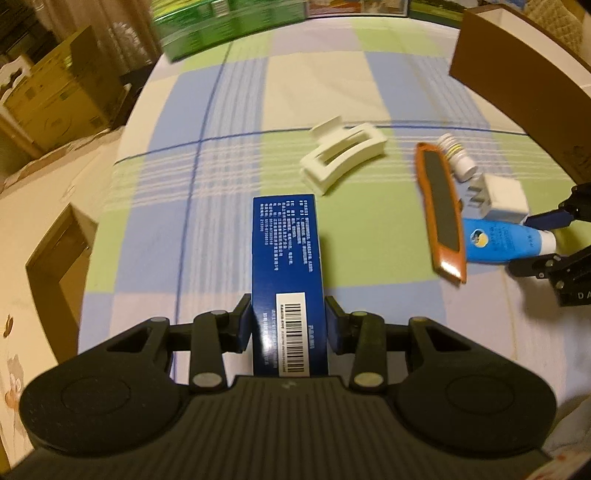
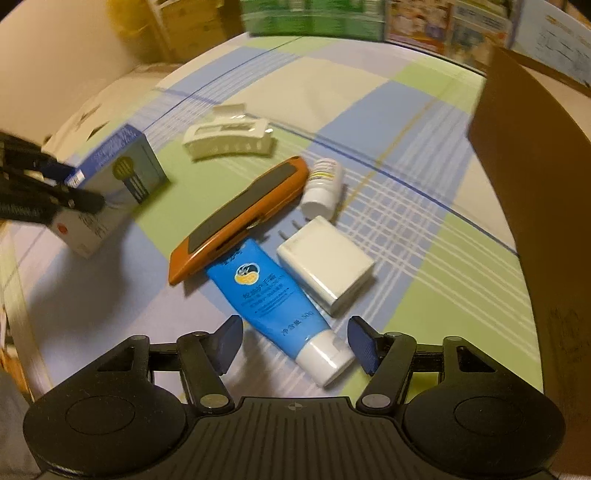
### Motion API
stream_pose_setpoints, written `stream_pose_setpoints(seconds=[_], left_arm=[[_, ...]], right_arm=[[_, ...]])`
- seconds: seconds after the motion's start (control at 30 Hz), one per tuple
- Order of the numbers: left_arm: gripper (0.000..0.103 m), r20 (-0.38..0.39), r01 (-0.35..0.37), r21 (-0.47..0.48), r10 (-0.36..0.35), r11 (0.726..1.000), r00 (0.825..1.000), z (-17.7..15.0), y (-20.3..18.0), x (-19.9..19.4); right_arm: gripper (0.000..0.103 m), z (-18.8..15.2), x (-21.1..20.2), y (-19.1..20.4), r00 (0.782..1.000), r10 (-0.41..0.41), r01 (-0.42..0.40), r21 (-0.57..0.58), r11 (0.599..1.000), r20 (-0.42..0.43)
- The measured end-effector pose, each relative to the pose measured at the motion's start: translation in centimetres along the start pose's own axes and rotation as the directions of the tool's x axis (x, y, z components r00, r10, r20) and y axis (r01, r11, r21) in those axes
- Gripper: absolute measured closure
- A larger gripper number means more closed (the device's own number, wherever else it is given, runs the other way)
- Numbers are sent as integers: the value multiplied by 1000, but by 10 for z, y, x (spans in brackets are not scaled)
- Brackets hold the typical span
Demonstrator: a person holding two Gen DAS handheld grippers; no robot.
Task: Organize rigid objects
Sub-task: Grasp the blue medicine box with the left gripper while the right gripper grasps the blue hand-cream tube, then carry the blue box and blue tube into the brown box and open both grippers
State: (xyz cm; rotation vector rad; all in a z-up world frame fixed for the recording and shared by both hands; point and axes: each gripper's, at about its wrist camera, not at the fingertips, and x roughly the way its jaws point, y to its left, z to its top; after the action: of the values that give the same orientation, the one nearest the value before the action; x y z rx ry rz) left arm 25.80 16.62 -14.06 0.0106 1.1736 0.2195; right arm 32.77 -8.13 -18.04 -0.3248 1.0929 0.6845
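Observation:
My left gripper [image 1: 289,325] is shut on a blue carton [image 1: 286,254] and holds it above the checked cloth; the carton also shows in the right wrist view [image 2: 114,177]. My right gripper [image 2: 295,339] is open, its jaws on either side of the white cap of a blue tube [image 2: 269,295], which lies on the cloth. Beside the tube lie a white charger plug [image 2: 325,262], an orange utility knife [image 2: 240,218], a small white bottle [image 2: 321,184] and a white hair claw [image 2: 229,140]. In the left wrist view the right gripper [image 1: 543,236] sits at the tube [image 1: 495,243].
A brown cardboard box [image 2: 535,177] stands at the right, also in the left wrist view [image 1: 517,81]. Green and picture-printed boxes [image 2: 314,18] line the far edge. Another brown box [image 1: 55,266] sits off the cloth's left edge.

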Motion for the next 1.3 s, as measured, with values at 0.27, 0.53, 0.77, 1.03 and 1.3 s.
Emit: stream_pose_setpoints(seconds=[0.27, 0.53, 0.77, 1.03, 1.3], left_arm=[[68, -9, -8, -11, 7, 1000, 1000, -14, 7, -7], [67, -7, 24, 16, -23, 1000, 1000, -25, 0, -12], [67, -10, 46, 36, -45, 998, 999, -23, 0, -9], [67, -7, 58, 57, -58, 997, 998, -17, -4, -3], [68, -3, 61, 72, -61, 996, 998, -14, -4, 0]], right_arm=[[75, -18, -2, 27, 999, 35, -33, -135, 990, 11], [76, -47, -21, 29, 999, 33, -35, -97, 995, -20], [74, -57, -26, 26, 1000, 27, -27, 2, 1000, 16], [66, -40, -15, 36, 999, -23, 24, -14, 1000, 40], [66, -40, -12, 44, 998, -57, 59, -45, 997, 34]])
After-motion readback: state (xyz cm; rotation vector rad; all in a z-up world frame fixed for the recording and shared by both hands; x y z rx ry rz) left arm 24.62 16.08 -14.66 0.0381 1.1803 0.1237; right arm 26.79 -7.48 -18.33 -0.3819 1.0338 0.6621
